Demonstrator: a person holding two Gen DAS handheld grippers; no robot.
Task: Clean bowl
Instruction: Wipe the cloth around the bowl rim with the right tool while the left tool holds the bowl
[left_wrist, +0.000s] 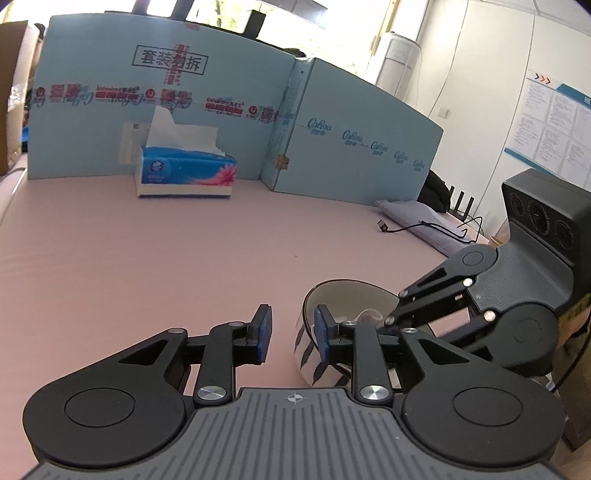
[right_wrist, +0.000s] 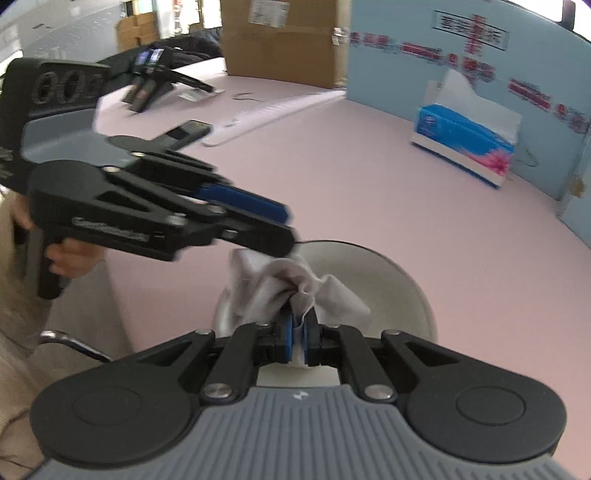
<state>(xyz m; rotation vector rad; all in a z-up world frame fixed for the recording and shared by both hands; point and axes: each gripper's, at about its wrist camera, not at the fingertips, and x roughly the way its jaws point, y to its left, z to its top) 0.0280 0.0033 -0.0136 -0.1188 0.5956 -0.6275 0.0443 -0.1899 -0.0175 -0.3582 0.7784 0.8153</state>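
The bowl (left_wrist: 347, 293) is pale inside with dark stripes outside and stands on the pink table (left_wrist: 147, 258). My left gripper (left_wrist: 293, 330) is open. The bowl's left wall stands between its fingers, the right pad is at the rim, and the left pad is clear of the wall. My right gripper (right_wrist: 297, 328) is shut on a crumpled white tissue (right_wrist: 266, 288) and points down into the bowl (right_wrist: 373, 269). In the left wrist view the right gripper (left_wrist: 391, 319) reaches in from the right. In the right wrist view the left gripper (right_wrist: 286, 225) lies across the bowl's far left rim.
A blue tissue box (left_wrist: 184, 173) stands at the back in front of a light-blue cardboard screen (left_wrist: 203, 96). A black cable (left_wrist: 424, 229) lies at the right. The right wrist view shows a brown carton (right_wrist: 280, 40), a phone (right_wrist: 186, 134), another black device (right_wrist: 147, 85) and a person's hand (right_wrist: 70, 258).
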